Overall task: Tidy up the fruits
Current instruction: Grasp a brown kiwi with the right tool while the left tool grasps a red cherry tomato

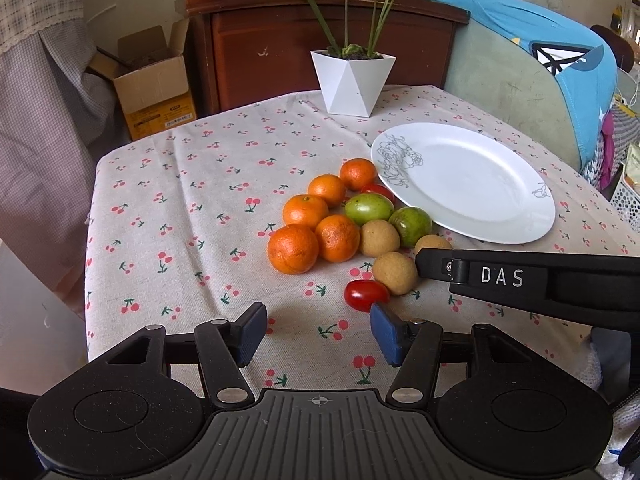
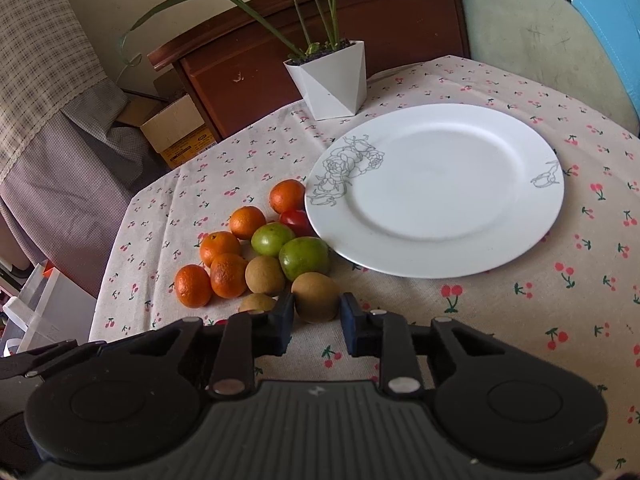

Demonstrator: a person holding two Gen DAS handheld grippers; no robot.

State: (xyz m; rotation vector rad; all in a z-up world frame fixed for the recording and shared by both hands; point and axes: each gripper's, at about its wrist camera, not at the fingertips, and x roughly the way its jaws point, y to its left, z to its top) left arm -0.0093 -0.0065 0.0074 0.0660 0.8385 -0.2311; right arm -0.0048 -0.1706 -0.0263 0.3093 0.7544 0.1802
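A pile of fruit lies on the cherry-print tablecloth (image 1: pixel 180 208): several oranges (image 1: pixel 293 248), two green fruits (image 1: pixel 368 208), three brown kiwi-like fruits (image 1: pixel 395 273) and two red tomatoes (image 1: pixel 366 295). A white plate (image 1: pixel 464 180) with a rose drawing lies empty to the right of the pile, also in the right wrist view (image 2: pixel 436 188). My left gripper (image 1: pixel 318 330) is open and empty, low over the cloth just short of the near tomato. My right gripper (image 2: pixel 316 320) is open with its fingers either side of a brown fruit (image 2: pixel 316 296); whether they touch it is unclear.
A white faceted pot (image 1: pixel 352 82) with a green plant stands at the back of the table. A dark wooden cabinet (image 1: pixel 320 36) is behind it, a cardboard box (image 1: pixel 152 84) on the floor at left, and a green chair with a blue cloth (image 1: pixel 540 60) at right.
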